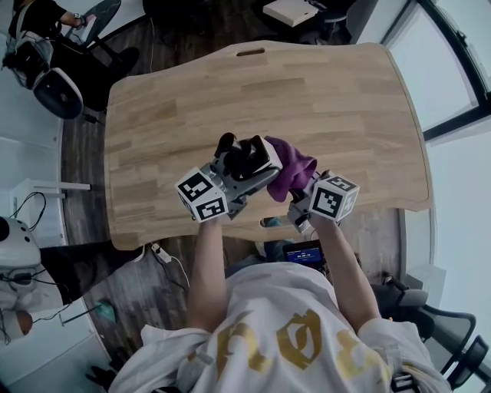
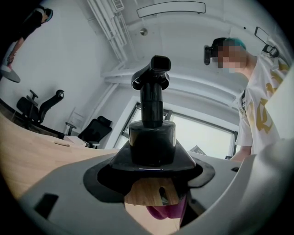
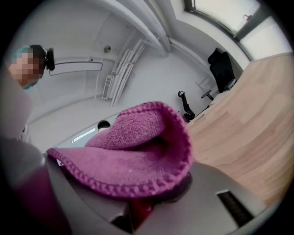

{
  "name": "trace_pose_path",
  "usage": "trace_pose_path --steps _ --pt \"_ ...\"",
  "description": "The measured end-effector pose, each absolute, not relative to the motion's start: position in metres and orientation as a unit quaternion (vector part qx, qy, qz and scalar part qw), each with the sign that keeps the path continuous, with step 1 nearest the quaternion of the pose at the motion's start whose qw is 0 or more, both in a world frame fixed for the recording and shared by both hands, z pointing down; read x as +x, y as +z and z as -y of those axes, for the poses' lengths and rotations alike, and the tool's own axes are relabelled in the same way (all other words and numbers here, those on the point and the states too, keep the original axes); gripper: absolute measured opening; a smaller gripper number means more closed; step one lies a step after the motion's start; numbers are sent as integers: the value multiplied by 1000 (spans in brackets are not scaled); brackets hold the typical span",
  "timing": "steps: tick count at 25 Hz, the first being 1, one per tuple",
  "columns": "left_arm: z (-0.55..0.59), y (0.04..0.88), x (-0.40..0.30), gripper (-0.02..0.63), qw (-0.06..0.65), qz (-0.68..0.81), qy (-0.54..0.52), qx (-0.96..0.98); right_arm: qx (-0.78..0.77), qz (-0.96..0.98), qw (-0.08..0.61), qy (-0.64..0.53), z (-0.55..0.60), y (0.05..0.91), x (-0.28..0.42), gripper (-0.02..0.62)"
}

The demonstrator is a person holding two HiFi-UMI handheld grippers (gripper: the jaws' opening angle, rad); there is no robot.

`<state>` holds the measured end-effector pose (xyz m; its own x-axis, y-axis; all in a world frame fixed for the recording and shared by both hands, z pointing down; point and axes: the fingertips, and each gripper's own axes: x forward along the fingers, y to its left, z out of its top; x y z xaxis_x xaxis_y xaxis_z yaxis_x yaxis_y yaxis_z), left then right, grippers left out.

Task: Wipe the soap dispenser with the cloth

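Note:
In the head view my left gripper (image 1: 247,167) is shut on a black soap dispenser (image 1: 244,156), held above the wooden table (image 1: 345,100) near its front edge. The left gripper view shows the dispenser (image 2: 151,137) upright between the jaws, its pump head pointing right. My right gripper (image 1: 298,196) is shut on a purple cloth (image 1: 290,169), which lies against the dispenser's right side. In the right gripper view the folded cloth (image 3: 138,151) fills the jaws and hides the fingertips. A bit of the cloth (image 2: 165,212) shows under the dispenser in the left gripper view.
The table has a slot (image 1: 251,52) at its far edge. A white box (image 1: 290,11) lies beyond it. A seated person (image 1: 38,31) and office chairs are at the back left. A window runs along the right side.

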<state>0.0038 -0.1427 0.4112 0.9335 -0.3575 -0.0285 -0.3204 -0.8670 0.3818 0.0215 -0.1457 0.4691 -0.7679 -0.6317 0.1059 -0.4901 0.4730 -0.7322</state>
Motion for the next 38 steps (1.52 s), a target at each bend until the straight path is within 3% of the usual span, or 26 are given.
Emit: trace_pose_path --steps 7,12,21,38 --pt "151 416 -18 360 193 191 -54 961 -325 -840 105 -422 161 469 6 43" --pt "164 422 -19 360 195 195 -48 960 -283 -870 17 -402 139 490 -32 43" --pt "179 487 -9 360 178 221 78 956 -425 -802 75 -413 189 511 49 43" --pt "224 607 -31 360 183 345 221 894 -481 -763 65 -427 216 543 91 43"
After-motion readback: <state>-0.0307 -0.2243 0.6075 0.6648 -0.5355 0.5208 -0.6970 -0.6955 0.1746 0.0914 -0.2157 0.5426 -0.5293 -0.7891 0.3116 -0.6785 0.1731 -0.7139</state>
